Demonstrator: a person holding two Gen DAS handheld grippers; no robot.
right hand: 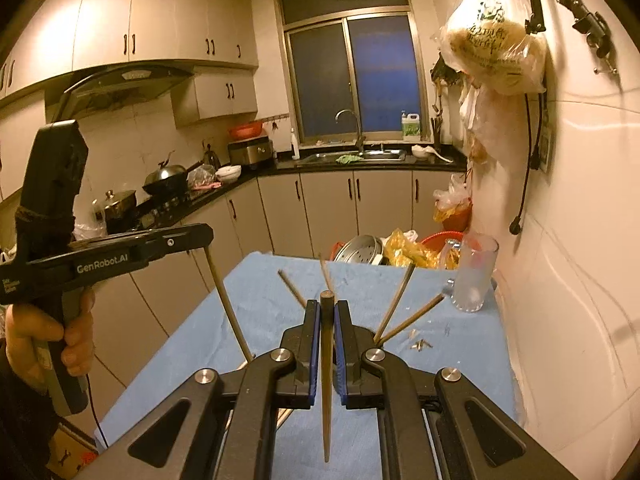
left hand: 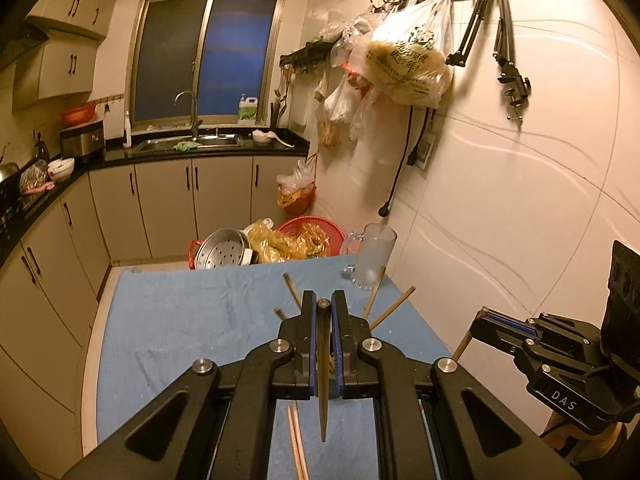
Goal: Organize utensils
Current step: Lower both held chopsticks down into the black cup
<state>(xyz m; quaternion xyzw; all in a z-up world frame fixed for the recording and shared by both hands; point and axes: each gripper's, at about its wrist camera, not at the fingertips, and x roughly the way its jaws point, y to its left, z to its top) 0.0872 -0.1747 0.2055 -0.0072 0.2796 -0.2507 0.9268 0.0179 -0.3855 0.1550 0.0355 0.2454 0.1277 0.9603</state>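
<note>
In the left wrist view my left gripper is shut on a dark chopstick, which hangs point-down between the blue pads above the blue cloth. My right gripper is likewise shut on a brown chopstick. Each gripper shows in the other's view: the right gripper at the right edge, the left gripper at the left with its chopstick. Several loose chopsticks lie on the cloth. A frosted glass mug stands at the far right corner, also seen as the mug.
The tiled wall runs close along the table's right side. Beyond the far edge sit a steel steamer and a red basket with yellow bags. Plastic bags hang overhead. A hand grips the left gripper's handle.
</note>
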